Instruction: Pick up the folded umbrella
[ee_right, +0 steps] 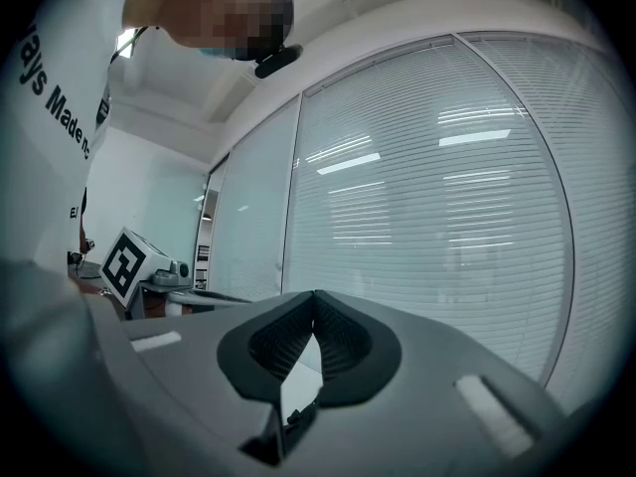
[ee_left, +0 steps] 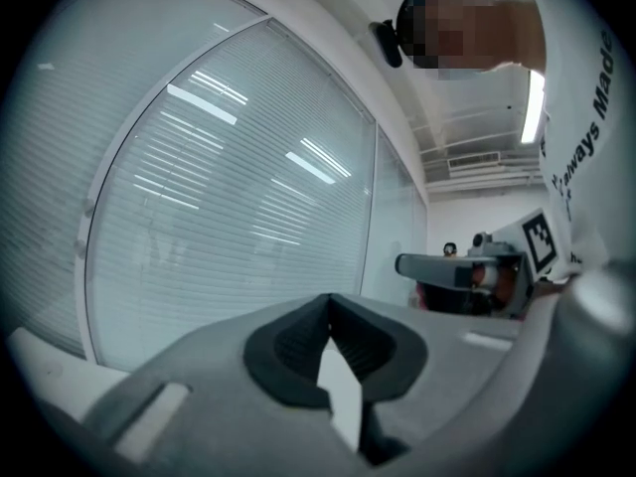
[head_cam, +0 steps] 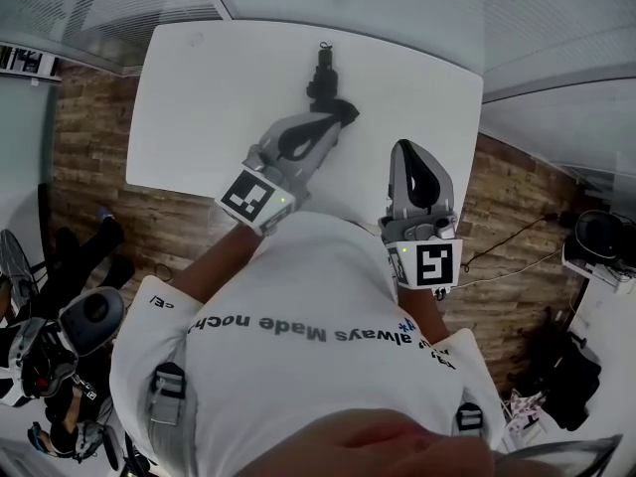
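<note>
White table [head_cam: 199, 117] bears a folded umbrella [head_cam: 321, 79]; shirt [head_cam: 328, 366] reads "always Made".

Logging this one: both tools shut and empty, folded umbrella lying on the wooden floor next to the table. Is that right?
Not quite. The head view shows the folded umbrella lying on the white table, not on the floor. The rest holds: the left tool and the right tool are both shut with nothing between their jaws.

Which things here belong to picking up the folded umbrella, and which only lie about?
For the job: folded umbrella, white table, left gripper, right gripper.
Lying about: piled gear on the floor, dark bag.
</note>
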The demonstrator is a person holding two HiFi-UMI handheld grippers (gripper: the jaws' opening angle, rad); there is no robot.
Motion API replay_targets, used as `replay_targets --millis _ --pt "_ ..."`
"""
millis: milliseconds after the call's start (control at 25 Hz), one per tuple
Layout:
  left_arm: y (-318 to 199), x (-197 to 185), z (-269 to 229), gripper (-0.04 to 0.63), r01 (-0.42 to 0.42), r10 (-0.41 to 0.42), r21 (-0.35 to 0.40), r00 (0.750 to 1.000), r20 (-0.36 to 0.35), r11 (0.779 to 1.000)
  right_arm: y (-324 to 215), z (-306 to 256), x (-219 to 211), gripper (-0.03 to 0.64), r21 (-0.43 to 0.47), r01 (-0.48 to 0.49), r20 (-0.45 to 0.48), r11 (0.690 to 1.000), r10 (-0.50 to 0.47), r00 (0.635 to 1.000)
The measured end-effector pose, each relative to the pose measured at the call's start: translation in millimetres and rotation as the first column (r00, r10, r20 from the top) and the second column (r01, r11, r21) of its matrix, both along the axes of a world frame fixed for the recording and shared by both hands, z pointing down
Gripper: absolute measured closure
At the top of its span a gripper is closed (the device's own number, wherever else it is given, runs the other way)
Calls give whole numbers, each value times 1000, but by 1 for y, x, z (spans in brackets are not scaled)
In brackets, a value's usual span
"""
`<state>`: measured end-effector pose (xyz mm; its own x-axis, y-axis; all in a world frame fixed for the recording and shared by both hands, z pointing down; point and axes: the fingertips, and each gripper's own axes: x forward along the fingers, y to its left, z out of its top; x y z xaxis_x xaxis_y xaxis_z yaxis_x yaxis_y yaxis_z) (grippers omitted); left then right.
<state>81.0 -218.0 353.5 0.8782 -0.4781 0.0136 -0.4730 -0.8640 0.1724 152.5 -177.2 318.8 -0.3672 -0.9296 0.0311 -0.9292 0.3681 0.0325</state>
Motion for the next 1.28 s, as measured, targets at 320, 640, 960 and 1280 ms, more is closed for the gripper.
replay_targets --millis 320,640,960,1280 --pt "-24 4 54 495 32 -21 -136 996 83 990 -12 10 5 615 -21 -15 3 1000 15 1000" --pt "-51 8 120 426 93 -47 -268 984 174 959 -18 15 7 615 -28 -14 10 1000 14 1000" --pt "-74 11 199 374 157 -38 -389 954 296 908 -15 20 8 615 -40 -21 8 999 21 1000" --pt "-93 10 295 296 276 -43 -559 919 393 782 -13 22 12 615 -47 -26 6 999 26 1000"
